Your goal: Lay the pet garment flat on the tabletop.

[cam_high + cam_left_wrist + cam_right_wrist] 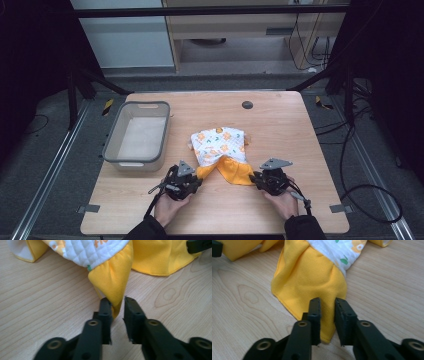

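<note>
- Garment [220, 145]: white printed top with yellow hem, spread on the table [280, 210] ahead of both jaw pairs.
- Left gripper [116, 300]: jaws parted, a yellow corner [112, 282] lodged between the tips.
- Right gripper [327, 301]: jaws parted, straddling the other corner [317, 282].
- Advice: both corners are best pinched fully, deep in the jaws, before any lift.
- Bin [116, 150]: grey, beyond the left jaws.
</note>
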`<move>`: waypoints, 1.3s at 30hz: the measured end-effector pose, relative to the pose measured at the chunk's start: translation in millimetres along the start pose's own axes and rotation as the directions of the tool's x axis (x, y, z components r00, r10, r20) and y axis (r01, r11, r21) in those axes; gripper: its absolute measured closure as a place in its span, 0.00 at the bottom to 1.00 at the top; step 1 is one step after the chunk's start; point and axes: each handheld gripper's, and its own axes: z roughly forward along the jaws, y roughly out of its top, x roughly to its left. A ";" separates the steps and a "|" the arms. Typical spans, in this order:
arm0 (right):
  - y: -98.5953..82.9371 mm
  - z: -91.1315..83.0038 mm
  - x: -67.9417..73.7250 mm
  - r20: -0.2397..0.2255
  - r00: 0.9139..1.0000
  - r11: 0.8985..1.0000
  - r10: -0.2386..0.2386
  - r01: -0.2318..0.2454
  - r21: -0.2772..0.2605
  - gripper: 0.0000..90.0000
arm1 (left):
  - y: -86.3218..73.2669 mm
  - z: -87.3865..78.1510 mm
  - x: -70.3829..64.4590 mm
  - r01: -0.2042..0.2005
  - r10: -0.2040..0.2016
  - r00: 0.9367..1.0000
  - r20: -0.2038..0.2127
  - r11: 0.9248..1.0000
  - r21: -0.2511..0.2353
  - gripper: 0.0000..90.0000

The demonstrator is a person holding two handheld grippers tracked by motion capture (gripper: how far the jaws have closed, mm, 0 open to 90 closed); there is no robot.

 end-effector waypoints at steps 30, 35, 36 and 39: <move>-1.1 -67.6 2.4 -0.102 0.993 0.998 -0.058 0.055 -0.036 0.92 | -15.1 -62.7 11.2 0.034 -0.032 0.996 0.082 0.999 -0.029 0.97; -6.3 -54.9 2.4 -0.050 0.996 0.997 -0.080 0.080 -0.008 0.81 | -20.0 -49.4 10.5 0.029 -0.029 0.999 0.029 1.000 0.009 0.82; -6.5 -54.9 2.7 -0.042 0.996 0.997 -0.083 0.082 -0.012 0.80 | -20.1 -50.1 10.7 0.044 -0.043 0.999 0.023 0.999 -0.008 0.76; -5.4 -58.7 2.6 -0.032 0.996 0.995 -0.082 0.081 -0.058 0.81 | -16.9 -61.2 11.4 0.048 -0.047 0.999 0.017 0.996 -0.079 0.66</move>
